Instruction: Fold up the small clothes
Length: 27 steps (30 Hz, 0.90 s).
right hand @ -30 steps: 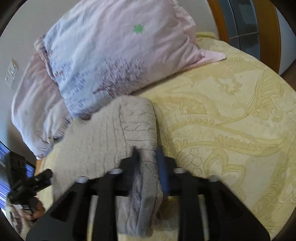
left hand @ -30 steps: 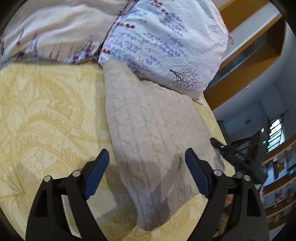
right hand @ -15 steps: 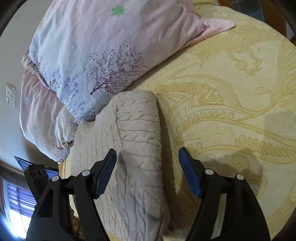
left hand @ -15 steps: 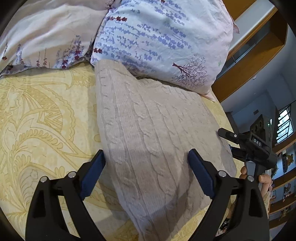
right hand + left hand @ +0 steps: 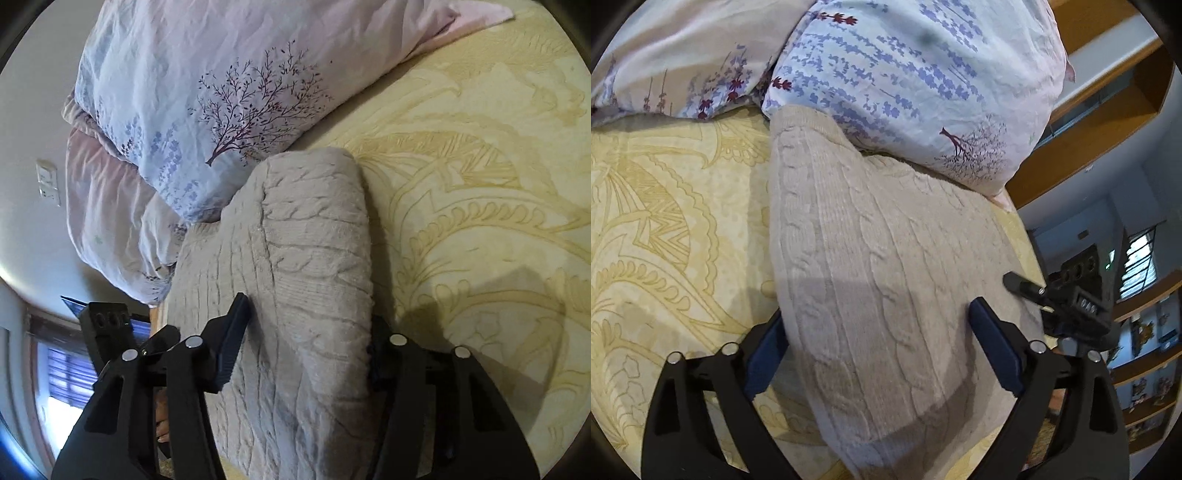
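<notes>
A yellow patterned bedspread (image 5: 665, 229) is seen at the left of the left wrist view. On it a beige cable-knit sweater (image 5: 871, 266) is laid, folded, its far edge touching a floral pillow (image 5: 905, 74). The left gripper (image 5: 875, 343) is positioned over the near part of the sweater; its jaws are spread wide, and the folded knit is straddled, with one blue pad at the sweater's left edge and the other resting over its right part. No pinch on the cloth is seen. At the right edge of this view the other gripper's black body is visible beyond the bed's side.

In the right wrist view the same sweater (image 5: 303, 280) is seen with its folded, doubled edge at the right. The right gripper (image 5: 306, 339) is set across this fold; its jaws have just been closing, and the thick fold is now held between them at about half width. The bedspread (image 5: 480, 221) is exposed at the right.
</notes>
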### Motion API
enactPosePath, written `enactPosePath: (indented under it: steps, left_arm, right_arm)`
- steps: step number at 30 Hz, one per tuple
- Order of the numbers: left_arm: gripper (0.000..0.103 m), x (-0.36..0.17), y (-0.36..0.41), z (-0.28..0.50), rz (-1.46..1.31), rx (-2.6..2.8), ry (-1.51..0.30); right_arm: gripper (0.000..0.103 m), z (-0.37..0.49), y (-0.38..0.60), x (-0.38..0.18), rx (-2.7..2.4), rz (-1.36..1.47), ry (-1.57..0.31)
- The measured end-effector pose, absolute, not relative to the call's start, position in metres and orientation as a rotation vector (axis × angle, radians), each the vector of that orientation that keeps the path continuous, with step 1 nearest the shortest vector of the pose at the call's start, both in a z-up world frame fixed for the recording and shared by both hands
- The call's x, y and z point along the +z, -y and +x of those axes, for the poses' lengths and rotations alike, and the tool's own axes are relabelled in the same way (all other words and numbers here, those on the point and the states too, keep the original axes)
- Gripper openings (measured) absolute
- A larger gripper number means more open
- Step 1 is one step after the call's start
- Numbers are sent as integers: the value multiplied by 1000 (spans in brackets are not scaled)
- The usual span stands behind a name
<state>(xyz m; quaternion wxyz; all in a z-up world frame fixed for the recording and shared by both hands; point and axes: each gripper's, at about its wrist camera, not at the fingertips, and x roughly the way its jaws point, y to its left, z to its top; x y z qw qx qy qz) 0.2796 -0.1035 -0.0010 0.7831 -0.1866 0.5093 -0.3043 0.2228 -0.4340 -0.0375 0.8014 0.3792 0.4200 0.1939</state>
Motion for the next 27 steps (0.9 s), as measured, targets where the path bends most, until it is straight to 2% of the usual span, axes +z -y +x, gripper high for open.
enactPosePath:
  steps: [4,8,15,27]
  left_arm:
    - [65,-7,89,282,-511,-664,-1117]
    - [41,-4,77,277,-562,-681,-1104]
    - [37,16,51,256,-571,-726,-1084]
    - [39,35,-65,257,-550,-568,-1047]
  right_arm:
    - [35,219,434,-42,468,855,-883]
    - [31,211,429,-36,481,853,-840]
    - [29,192,389,-14,540,787,-790]
    - [28,214,273,-1,590,580,-706]
